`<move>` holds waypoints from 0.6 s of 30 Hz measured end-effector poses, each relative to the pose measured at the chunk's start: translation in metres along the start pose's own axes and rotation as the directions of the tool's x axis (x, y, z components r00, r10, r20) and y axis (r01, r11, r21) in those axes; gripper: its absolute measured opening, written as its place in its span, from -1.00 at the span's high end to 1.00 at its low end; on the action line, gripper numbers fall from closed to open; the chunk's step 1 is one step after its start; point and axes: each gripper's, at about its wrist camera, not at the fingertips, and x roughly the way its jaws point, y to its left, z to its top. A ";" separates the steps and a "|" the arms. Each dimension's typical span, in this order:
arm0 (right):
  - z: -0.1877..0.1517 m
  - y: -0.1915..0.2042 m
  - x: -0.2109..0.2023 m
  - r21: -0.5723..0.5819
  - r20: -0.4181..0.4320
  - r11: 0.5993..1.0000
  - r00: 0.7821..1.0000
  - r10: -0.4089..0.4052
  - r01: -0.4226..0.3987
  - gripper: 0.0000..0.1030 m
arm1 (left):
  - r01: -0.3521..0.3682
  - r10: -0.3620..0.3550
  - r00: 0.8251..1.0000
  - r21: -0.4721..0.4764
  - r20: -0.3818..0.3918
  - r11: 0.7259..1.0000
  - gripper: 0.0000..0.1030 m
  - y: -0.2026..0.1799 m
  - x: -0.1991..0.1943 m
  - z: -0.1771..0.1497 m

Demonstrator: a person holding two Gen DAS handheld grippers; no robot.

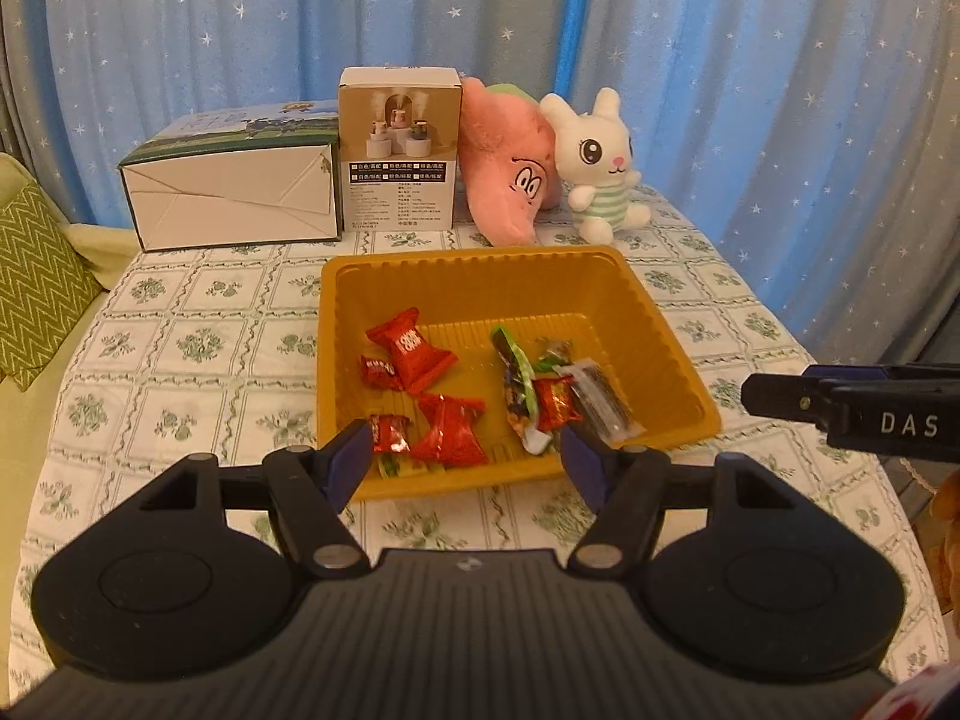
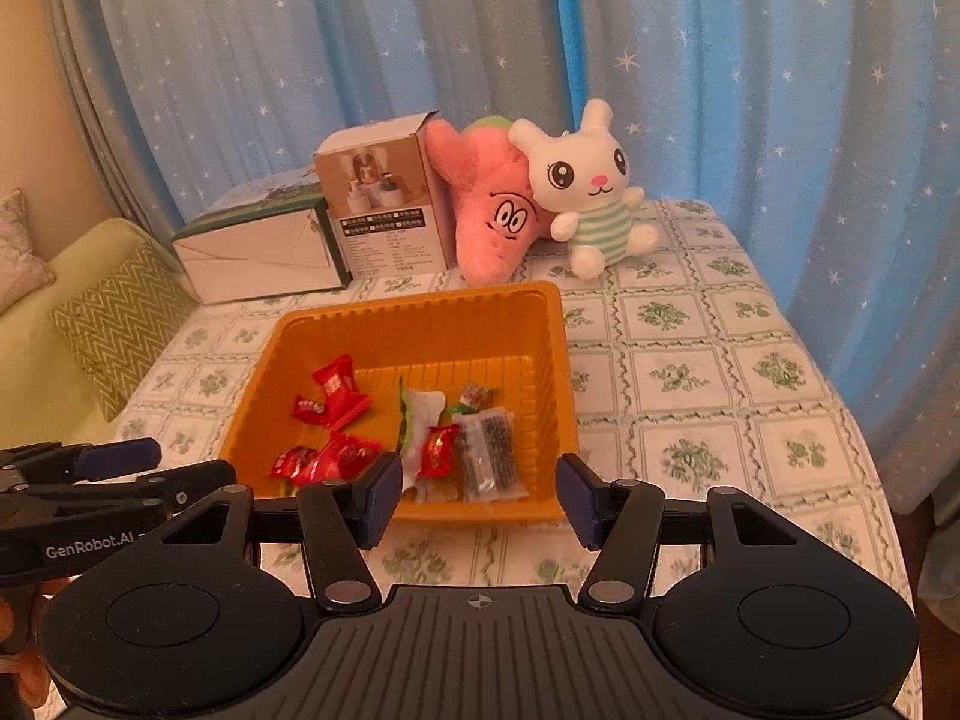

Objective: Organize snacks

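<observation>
Blue star-print curtain [image 1: 240, 30] hanging full width behind table [image 1: 180, 324] w/ green floral checked cloth. Yellow-green sofa [image 2: 36, 324] w/ zigzag cushion [image 2: 120, 324] sitting at left. Warm indoor light showing.

Both wrist views down onto tray [image 1: 660, 324]

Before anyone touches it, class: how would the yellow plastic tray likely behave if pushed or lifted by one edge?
The yellow tray looks thin and ribbed, so it would probably flex. It holds only a few sweets, so it is likely light and may slide on the tablecloth. Lifted by one edge, the sweets would probably shift.
</observation>
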 end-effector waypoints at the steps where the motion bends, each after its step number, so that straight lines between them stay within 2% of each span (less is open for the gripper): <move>1: -0.003 0.002 -0.007 -0.007 0.004 1.000 1.000 -0.005 0.005 -0.11 | 0.001 -0.001 1.000 -0.004 0.004 1.000 -0.27 -0.002 -0.006 -0.002; 9: -0.035 0.010 -0.064 0.017 0.050 0.999 0.998 -0.029 0.028 -0.11 | 0.000 0.002 0.999 -0.036 0.043 0.999 -0.26 -0.015 -0.063 -0.030; 13: -0.056 0.020 -0.090 -0.003 0.064 0.999 0.997 -0.044 0.044 -0.11 | -0.042 0.044 0.997 -0.033 0.059 0.999 -0.26 -0.019 -0.091 -0.047; 18: -0.086 0.030 -0.118 0.034 0.076 0.999 0.996 -0.042 0.040 -0.11 | -0.040 0.043 0.995 -0.029 0.088 0.999 -0.26 -0.023 -0.123 -0.067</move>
